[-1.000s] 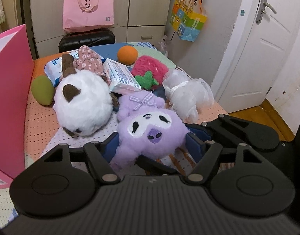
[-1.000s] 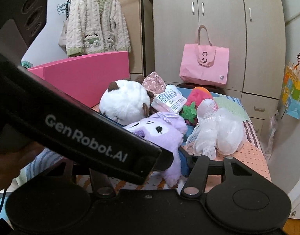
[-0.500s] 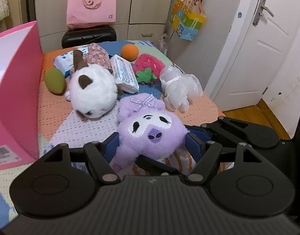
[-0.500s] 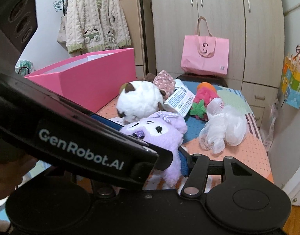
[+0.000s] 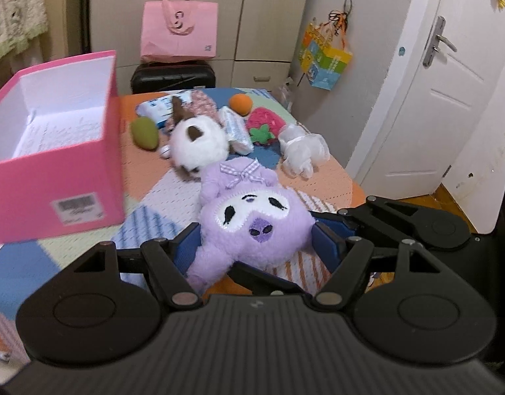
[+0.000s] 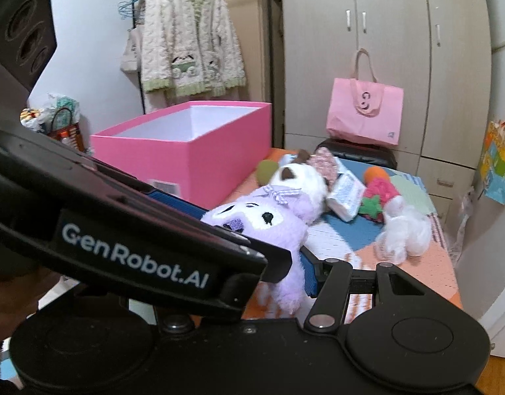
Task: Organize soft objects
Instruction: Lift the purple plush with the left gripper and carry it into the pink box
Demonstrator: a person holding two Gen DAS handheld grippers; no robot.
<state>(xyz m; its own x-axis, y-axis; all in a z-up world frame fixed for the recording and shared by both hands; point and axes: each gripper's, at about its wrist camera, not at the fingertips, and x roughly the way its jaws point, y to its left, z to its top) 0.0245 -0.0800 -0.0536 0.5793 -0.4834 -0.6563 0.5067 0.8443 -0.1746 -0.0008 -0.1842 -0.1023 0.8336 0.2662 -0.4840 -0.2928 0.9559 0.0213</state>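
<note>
Purple plush toy (image 5: 252,220), pinched by both the left tongs (image 5: 255,240) and the right tongs (image 6: 295,260), now lifted off the bed (image 5: 147,177), beside the pink box (image 5: 55,151), ready to go in.

Black hand-held gripper (image 5: 255,240), blue pads (image 5: 328,245)

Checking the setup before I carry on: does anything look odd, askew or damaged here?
Nothing looks damaged. One oddity: both the left gripper and the right gripper clamp the same purple plush, held tilted above the table.
</note>
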